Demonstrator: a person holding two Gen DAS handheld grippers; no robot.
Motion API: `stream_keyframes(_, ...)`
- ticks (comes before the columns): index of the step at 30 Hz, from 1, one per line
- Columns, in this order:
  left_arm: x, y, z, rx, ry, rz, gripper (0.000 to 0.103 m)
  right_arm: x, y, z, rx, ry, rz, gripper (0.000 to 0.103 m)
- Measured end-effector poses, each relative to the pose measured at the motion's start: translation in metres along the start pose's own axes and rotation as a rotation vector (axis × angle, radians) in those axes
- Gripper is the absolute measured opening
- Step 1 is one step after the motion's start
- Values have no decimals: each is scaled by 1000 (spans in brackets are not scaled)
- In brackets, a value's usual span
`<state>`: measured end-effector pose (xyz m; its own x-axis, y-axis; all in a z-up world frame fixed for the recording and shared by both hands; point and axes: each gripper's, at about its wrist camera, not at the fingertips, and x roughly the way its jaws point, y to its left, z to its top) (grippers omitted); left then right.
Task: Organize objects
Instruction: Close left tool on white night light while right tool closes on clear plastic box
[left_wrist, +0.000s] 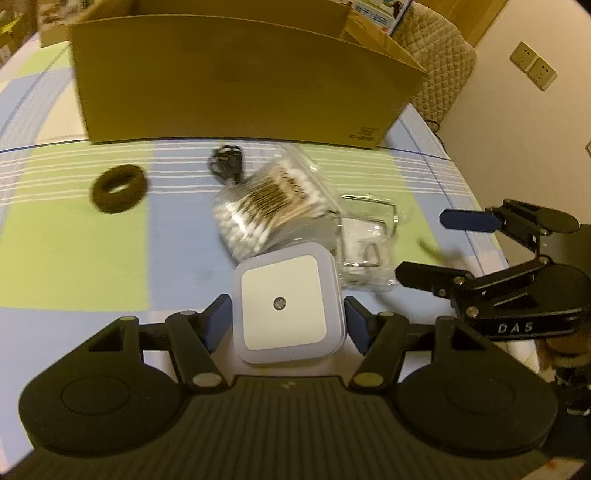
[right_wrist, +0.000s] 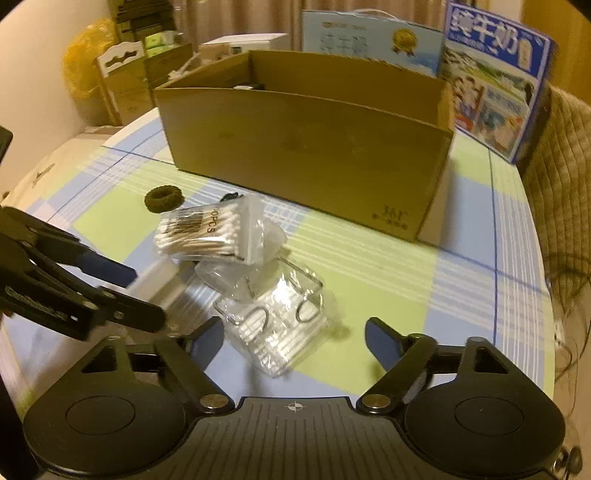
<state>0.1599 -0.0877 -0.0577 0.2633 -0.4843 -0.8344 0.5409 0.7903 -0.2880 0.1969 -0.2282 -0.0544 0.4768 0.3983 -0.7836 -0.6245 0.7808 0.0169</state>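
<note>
My left gripper (left_wrist: 286, 319) is shut on a white square night light (left_wrist: 286, 302), held just above the checked tablecloth. Beyond it lie a bag of cotton swabs (left_wrist: 266, 206), a clear packet of metal hooks (left_wrist: 364, 243), a black clip (left_wrist: 226, 162) and a brown hair ring (left_wrist: 118, 188). My right gripper (right_wrist: 295, 338) is open and empty, its jaws either side of the hook packet (right_wrist: 277, 317), close over it. The swab bag (right_wrist: 210, 232), hair ring (right_wrist: 163, 198) and open cardboard box (right_wrist: 310, 147) lie beyond. The right gripper also shows in the left view (left_wrist: 424, 247).
The cardboard box (left_wrist: 240, 81) stands across the back of the table. Blue printed cartons (right_wrist: 495, 81) stand behind it on the right. A quilted chair back (right_wrist: 561, 177) is at the right table edge. A wall with sockets (left_wrist: 532, 66) is to the right.
</note>
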Motion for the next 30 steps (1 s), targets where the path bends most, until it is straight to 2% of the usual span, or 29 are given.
stream_keyframes(8,-19,23,-6,-31,-26,35,61,25,10,7,-94,18,10,86)
stream_keyframes(17,-20,31,-7,-54,-31,32,61,50,25,7,-153,35,-16,89)
stream_keyframes(26,-18,33,-7,-63,-32,27,61,56,18,8,-76,28,-28,89)
stream_keyframes(30,-19,33,-7,-61,-34,30,61,53,17,9,-33,18,-38,77)
